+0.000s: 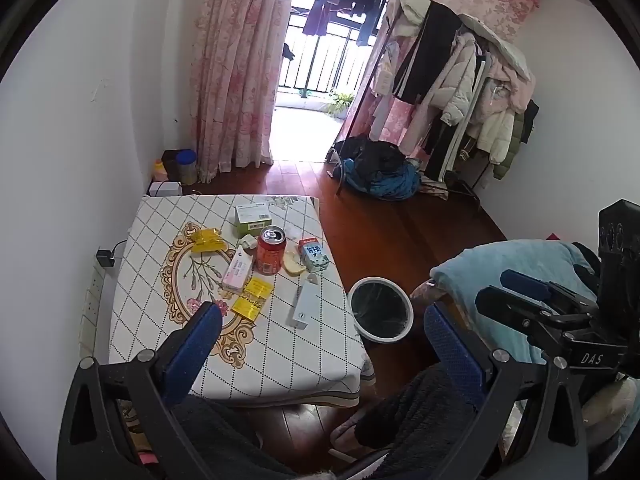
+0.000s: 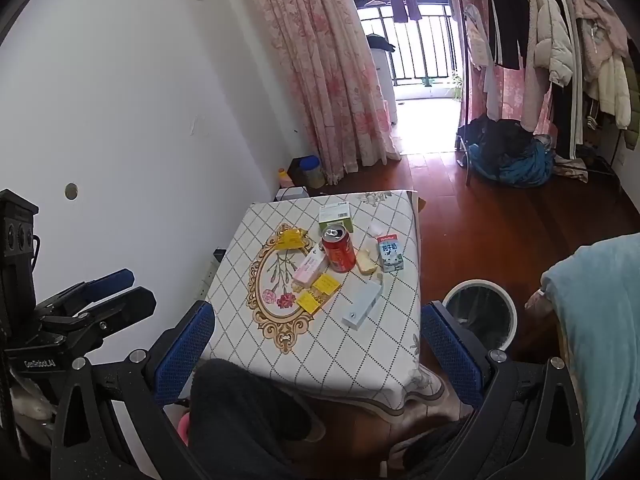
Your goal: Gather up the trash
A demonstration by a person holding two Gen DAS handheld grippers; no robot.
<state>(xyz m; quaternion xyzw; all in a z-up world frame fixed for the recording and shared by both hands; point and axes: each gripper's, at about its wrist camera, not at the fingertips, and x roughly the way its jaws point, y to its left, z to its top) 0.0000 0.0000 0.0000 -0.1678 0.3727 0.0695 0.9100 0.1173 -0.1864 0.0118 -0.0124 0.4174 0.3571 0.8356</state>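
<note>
We hold both the left hand-held gripper [image 1: 324, 340] and the right hand-held gripper [image 2: 318, 338] wide apart, gripping nothing. The trash sits mid-surface [image 2: 320, 344]: red can [image 2: 338, 249], milk carton [image 2: 389, 255] at its 3 o'clock, yellow wrappers [image 2: 318, 292] at 6. The bin [image 2: 480, 314] stands on the floor at the surface's 3 o'clock.

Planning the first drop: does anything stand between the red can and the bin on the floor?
Yes, on the table: a bread piece and a milk carton sit beside the red can on the side facing the bin. Lifted over them, nothing visible blocks the way.
</note>
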